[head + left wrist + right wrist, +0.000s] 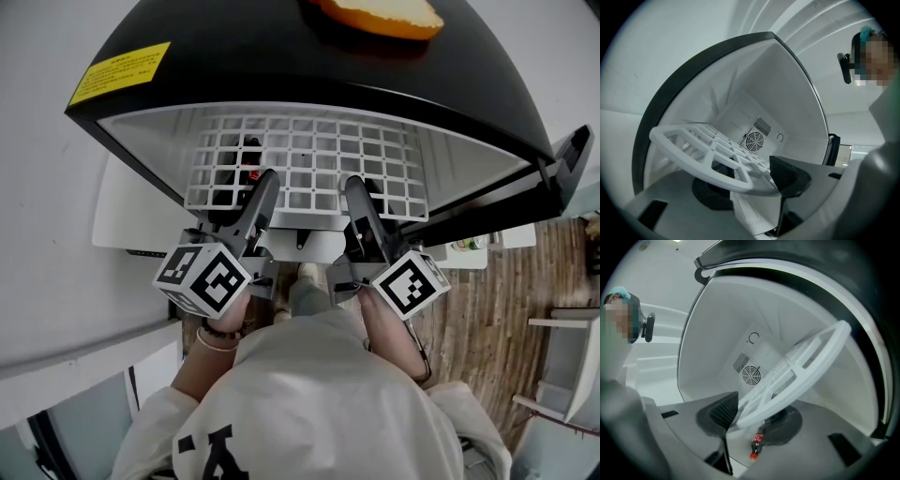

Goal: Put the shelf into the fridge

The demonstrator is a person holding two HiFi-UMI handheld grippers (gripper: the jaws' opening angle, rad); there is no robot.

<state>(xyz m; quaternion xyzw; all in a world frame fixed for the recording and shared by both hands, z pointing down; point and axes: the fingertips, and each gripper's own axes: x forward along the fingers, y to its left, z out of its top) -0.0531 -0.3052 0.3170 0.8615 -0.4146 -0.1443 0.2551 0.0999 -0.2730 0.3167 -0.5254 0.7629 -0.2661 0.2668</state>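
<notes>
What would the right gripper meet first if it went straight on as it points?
The right gripper is clamped on the shelf. Beyond that, the fridge looks free up to the fan grille at its back, though depth is unclear; the bottle lies lower.

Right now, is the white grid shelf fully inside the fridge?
Partly in: the white plastic grid shelf juts from the open black fridge, front edge clamped in the left claw and right claw.

One black fridge point(281, 56) with a white inside, one white plastic grid shelf point(309, 159), one small red-labelled dark bottle point(757, 442), one orange round thing point(375, 14); left tongs point(267, 178) and right tongs point(354, 183), two.
</notes>
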